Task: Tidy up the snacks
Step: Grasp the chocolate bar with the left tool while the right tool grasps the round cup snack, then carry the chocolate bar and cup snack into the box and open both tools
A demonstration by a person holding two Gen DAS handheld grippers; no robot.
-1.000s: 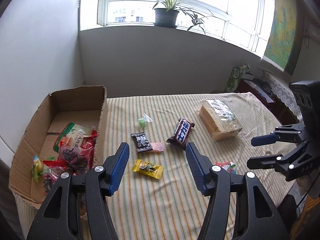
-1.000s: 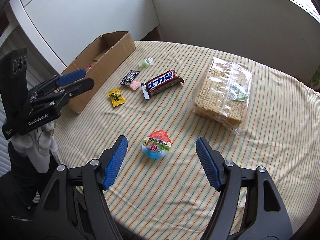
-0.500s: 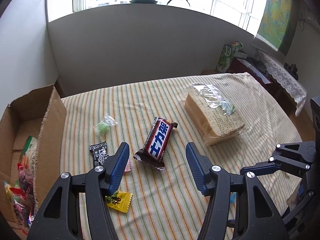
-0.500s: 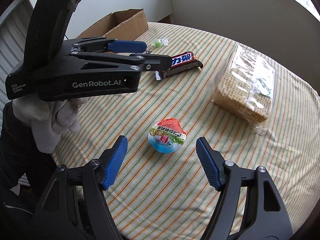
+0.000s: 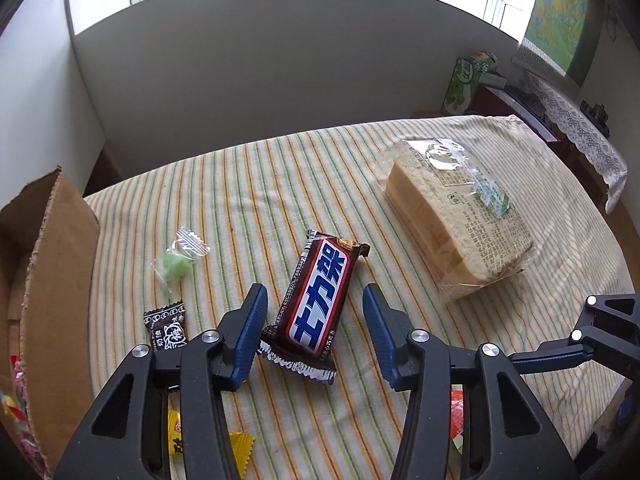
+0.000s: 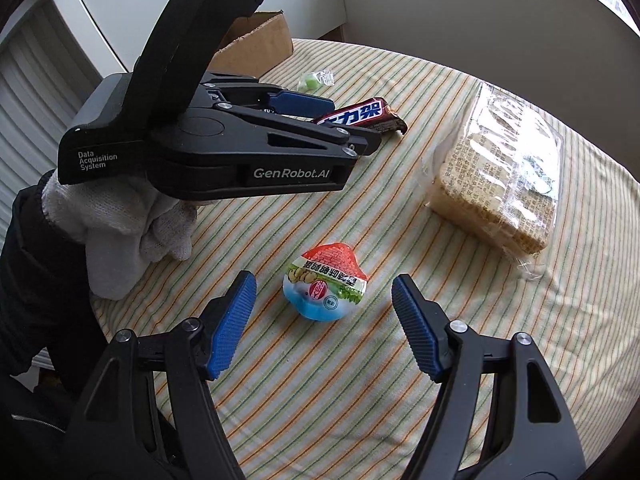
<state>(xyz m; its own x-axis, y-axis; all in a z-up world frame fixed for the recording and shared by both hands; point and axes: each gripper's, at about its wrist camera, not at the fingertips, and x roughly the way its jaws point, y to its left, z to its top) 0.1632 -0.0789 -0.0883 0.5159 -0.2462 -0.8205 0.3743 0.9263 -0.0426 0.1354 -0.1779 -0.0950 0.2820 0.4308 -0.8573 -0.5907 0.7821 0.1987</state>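
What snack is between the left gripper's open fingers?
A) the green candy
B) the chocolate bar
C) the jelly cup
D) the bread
B: in the left wrist view the chocolate bar lies on the striped cloth between the open blue fingers of the left gripper, not yet squeezed.
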